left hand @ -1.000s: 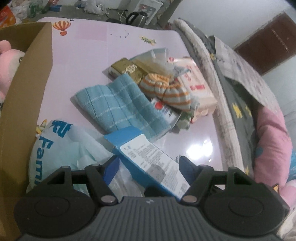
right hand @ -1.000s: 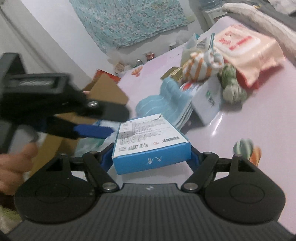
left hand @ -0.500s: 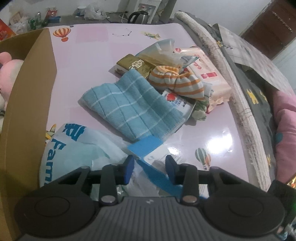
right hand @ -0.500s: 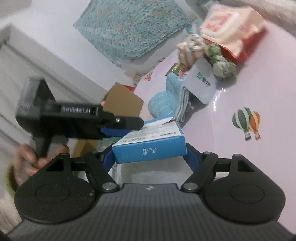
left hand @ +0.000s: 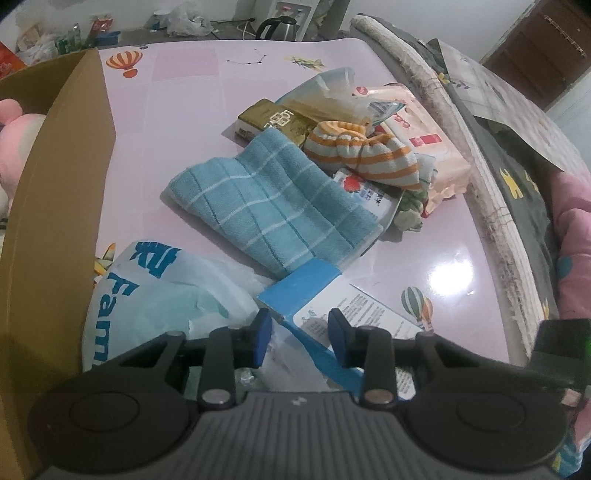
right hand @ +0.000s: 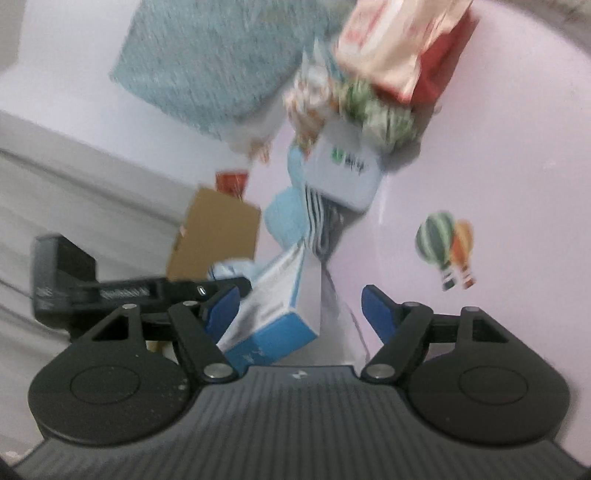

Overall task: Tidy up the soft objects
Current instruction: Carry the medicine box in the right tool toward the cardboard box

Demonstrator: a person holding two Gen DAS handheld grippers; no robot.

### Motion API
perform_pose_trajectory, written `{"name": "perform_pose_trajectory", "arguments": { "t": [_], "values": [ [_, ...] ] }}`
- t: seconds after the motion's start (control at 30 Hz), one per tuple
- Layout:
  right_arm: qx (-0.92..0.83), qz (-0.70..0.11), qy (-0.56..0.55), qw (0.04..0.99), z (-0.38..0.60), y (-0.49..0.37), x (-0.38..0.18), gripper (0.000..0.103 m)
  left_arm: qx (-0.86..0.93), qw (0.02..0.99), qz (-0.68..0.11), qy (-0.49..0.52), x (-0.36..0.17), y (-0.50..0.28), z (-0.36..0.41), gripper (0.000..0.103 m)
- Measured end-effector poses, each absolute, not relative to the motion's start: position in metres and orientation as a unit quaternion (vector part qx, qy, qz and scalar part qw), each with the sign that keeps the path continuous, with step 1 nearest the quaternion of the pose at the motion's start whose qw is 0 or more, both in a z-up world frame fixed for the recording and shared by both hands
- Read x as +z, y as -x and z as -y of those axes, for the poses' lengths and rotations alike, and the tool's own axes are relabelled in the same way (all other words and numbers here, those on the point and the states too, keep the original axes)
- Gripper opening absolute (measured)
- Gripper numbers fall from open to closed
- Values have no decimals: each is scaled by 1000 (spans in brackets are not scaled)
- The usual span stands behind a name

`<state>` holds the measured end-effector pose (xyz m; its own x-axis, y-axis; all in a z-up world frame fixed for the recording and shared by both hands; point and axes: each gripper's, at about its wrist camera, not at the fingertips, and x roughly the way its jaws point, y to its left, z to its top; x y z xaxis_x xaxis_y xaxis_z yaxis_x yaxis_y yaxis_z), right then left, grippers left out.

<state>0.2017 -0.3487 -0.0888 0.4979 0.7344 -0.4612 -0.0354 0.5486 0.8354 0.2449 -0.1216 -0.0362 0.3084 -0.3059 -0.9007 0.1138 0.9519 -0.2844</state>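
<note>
The blue box (left hand: 321,291) sits between the left gripper (left hand: 299,332) fingers, which appear clenched on its near edge, probably to take its weight. The right gripper (right hand: 299,306) stands released, with the same box leaning against its left finger only (that view is blurred). Past the box, the blue striped towel (left hand: 273,206) and the orange striped socks (left hand: 362,155) lie heaped on the pink desk (left hand: 184,110), while the cardboard box (left hand: 62,166) at the left likely awaits the soft things.

Pink balloon-print tabletop (left hand: 177,110); steel kettle (left hand: 277,26) on floor beyond; dark wooden door (left hand: 532,62) far right.
</note>
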Motion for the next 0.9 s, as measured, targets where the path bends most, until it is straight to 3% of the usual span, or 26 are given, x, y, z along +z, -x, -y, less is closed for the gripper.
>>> {"name": "perform_pose_trajectory", "arguments": {
  "t": [0.23,0.37,0.57,0.9],
  "values": [
    [266,-418,-416,763,339,-198,-84,39,-145,805,-564,115,-21,-239,112,37],
    [270,-406,-439,754,346,-191,-83,31,-167,804,-556,132,-7,-230,109,43],
    [252,-392,-489,738,353,-175,-92,27,-218,786,-559,150,3,-212,110,51],
    [237,-373,-563,698,354,-162,-118,26,-223,759,-589,163,-14,-202,128,51]
  ]
}}
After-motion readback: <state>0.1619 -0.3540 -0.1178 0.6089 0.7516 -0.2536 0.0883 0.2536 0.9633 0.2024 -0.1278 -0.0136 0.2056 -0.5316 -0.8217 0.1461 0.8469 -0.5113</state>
